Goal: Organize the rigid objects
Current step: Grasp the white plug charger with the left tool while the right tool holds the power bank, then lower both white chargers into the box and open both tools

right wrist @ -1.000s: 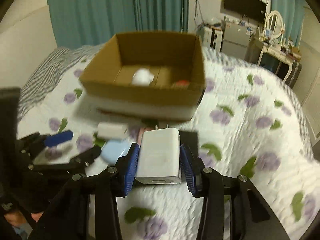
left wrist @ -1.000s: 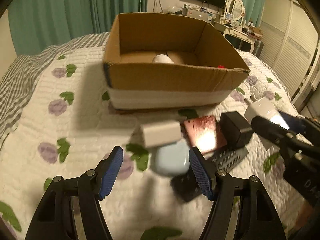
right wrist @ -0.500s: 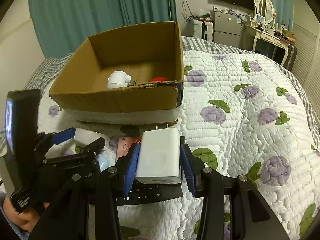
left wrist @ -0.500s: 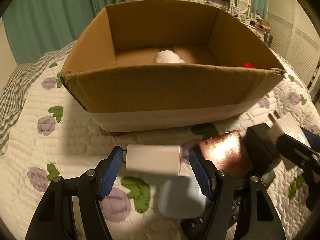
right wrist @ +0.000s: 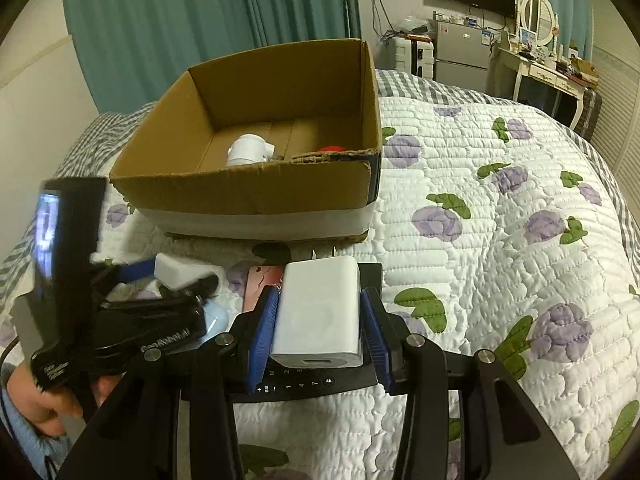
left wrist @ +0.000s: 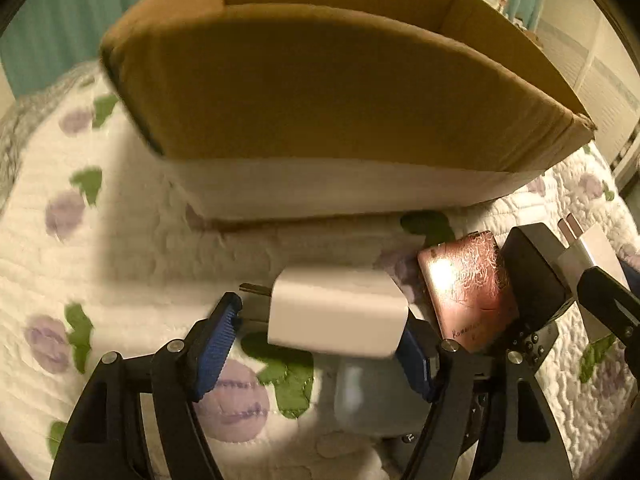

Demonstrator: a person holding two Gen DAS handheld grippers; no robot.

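Note:
My left gripper (left wrist: pixel 316 340) is open around a small white charger plug (left wrist: pixel 336 312) lying on the quilt just before the cardboard box (left wrist: pixel 328 92); the left pad stands clear of it. My right gripper (right wrist: pixel 318 328) is shut on a larger white charger (right wrist: pixel 318 312), held low over the black remote (right wrist: pixel 312 380). The box (right wrist: pixel 256 192) holds a white round object (right wrist: pixel 248 150) and a red item (right wrist: pixel 334 148). The left gripper and small plug (right wrist: pixel 184 274) also show at the left of the right wrist view.
A copper-pink flat case (left wrist: pixel 466 284), a black adapter (left wrist: pixel 534 276) and a pale blue case (left wrist: pixel 360 400) lie beside the small plug. The flowered quilt (right wrist: pixel 500 240) stretches to the right. Curtains, fridge and a dressing table stand behind the bed.
My left gripper has moved forward and down toward the box, bringing the small white plug between its fingers. My right gripper has kept hold of the large charger, shifting slightly.

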